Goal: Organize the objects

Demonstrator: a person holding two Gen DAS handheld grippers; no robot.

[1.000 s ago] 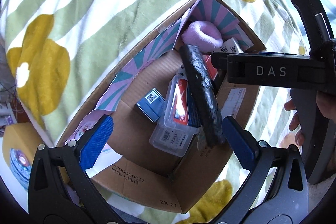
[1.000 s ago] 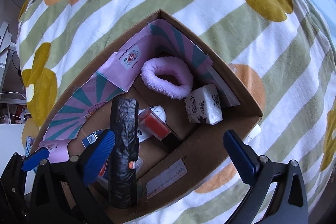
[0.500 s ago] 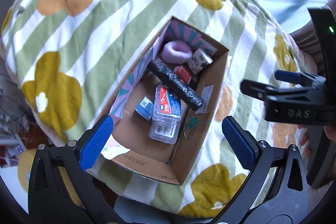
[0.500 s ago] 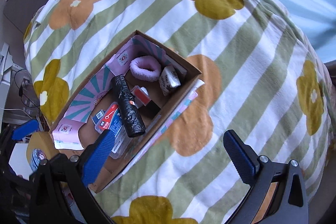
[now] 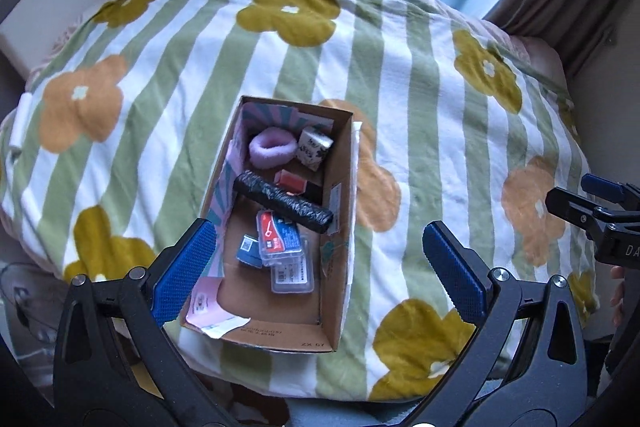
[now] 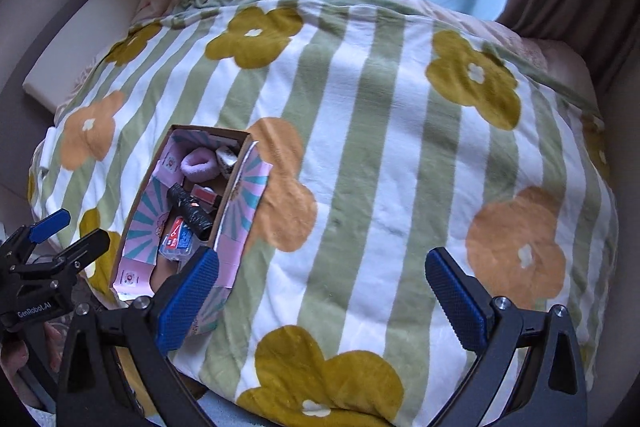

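Inside the cardboard box (image 5: pixel 340 227) lie a black roll (image 5: pixel 282 202) and pink scrunchie (image 5: pixel 272 149); both grippers gape empty.

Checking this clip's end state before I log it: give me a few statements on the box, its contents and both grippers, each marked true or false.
1. The black roll lies inside the cardboard box. True.
2. The left gripper is shut on the roll. False: it is open and holds nothing.
3. The purple scrunchie sits at the box's far end. True.
4. The right gripper grips a tissue pack. False: it is open, empty.
5. The box rests on a bare wooden floor. False: it sits on the flowered blanket.
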